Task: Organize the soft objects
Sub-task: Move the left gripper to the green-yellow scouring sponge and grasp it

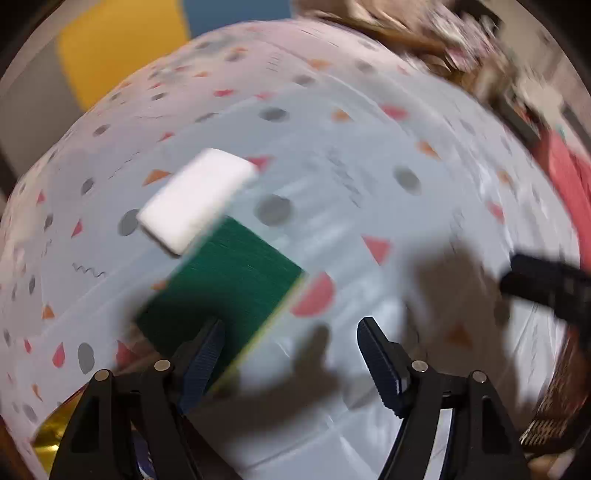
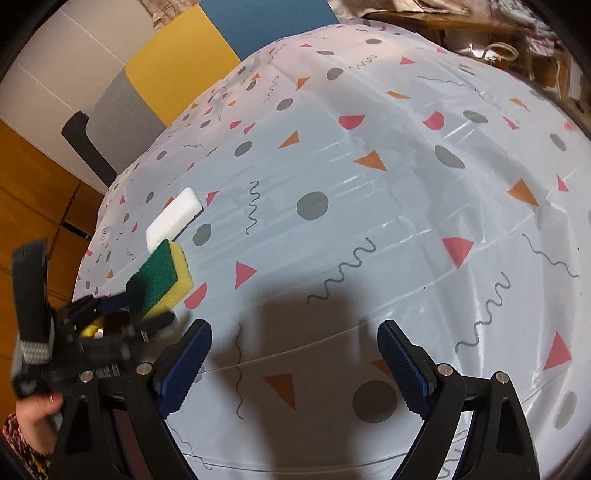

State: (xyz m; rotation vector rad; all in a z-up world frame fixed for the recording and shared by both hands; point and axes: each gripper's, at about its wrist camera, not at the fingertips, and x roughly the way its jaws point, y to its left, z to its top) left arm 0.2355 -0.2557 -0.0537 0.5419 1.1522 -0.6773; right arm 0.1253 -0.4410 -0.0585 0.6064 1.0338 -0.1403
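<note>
A green-and-yellow scrub sponge [image 1: 221, 284] lies on the patterned tablecloth [image 1: 369, 184], green side up. A white sponge [image 1: 197, 199] lies just beyond it, touching or nearly so. My left gripper [image 1: 290, 328] is open, its left finger [image 1: 207, 350] over the green sponge's near edge; the view is blurred. In the right wrist view the green-and-yellow sponge [image 2: 162, 277] and white sponge [image 2: 173, 218] sit at the left, with the left gripper [image 2: 122, 306] at the sponge's near end. My right gripper [image 2: 293, 332] is open and empty over bare cloth.
The table's left edge drops to a wooden floor [image 2: 29, 177]. A chair with yellow, grey and blue panels [image 2: 155, 74] stands beyond the far edge. Clutter [image 2: 480, 33] lies at the far right. The right gripper's body [image 1: 546, 288] shows at the right.
</note>
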